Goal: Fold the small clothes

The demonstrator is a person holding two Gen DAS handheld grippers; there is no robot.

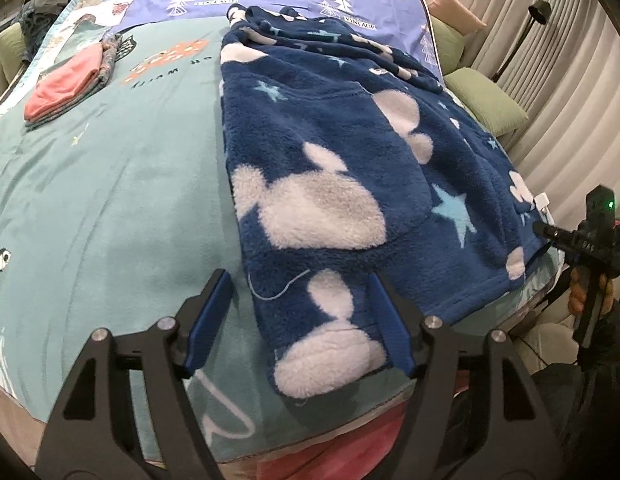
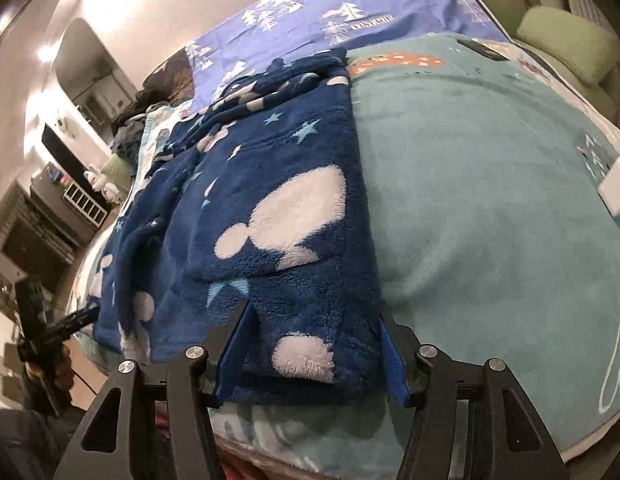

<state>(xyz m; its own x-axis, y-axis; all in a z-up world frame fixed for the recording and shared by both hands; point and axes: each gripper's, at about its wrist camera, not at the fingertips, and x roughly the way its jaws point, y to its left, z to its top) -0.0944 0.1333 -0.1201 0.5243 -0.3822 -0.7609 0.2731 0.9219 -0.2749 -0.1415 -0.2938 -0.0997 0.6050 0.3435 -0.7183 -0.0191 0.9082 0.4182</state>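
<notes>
The navy fleece garment with white blobs and pale stars (image 1: 330, 168) lay partly folded lengthwise on the teal bed blanket (image 1: 130, 184), its hem between both pairs of spread fingers. Left gripper (image 1: 300, 320) and right gripper (image 2: 314, 344) gripped nothing yet; cross-folds seemingly remained. A pink folded stack (image 1: 66, 84) sat far ahead-left.

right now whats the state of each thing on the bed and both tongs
blue fleece garment: spread flat on the bed, partly folded lengthwise
left tongs: open, straddling the garment's near corner
right tongs: open, straddling the garment's near edge
pink clothes stack: folded, set aside
teal blanket: spread flat
</notes>
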